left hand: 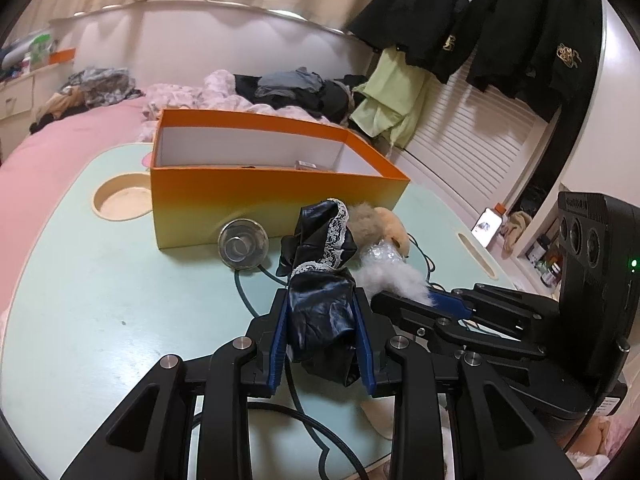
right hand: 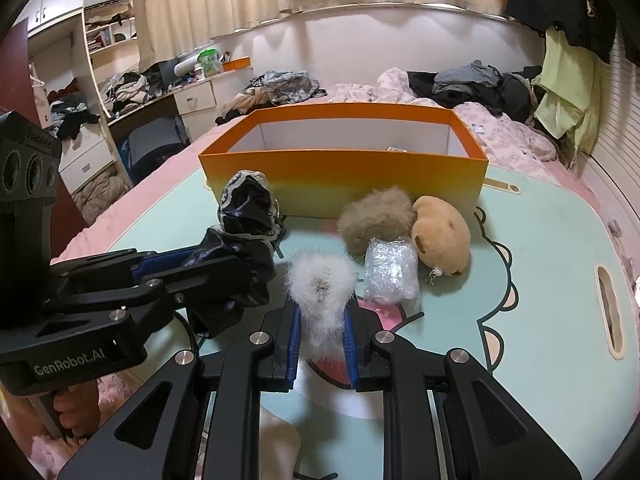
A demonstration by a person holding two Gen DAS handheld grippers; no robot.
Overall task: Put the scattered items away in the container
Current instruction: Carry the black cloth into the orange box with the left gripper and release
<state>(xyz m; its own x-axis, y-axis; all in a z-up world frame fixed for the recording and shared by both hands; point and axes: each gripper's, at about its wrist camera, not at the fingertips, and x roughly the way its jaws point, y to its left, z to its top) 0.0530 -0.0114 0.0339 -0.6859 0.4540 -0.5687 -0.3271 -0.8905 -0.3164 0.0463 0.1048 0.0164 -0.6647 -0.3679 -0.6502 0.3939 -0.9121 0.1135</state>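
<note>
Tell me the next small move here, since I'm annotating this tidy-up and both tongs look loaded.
Probably lift both loads and carry them forward over the orange box. The left tongs are shut on the black lace-trimmed cloth and the right tongs on the white fluffy ball, while both items are low over the table, short of the box's near wall.

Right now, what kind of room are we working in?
Most likely a lived-in bedroom: a pink bed piled with clothes, black jackets hanging by the wall, and a small lap table set on the bed.

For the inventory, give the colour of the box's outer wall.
Orange box: orange at the rim, fading to yellow at the base; clearest in the left wrist view.
</note>
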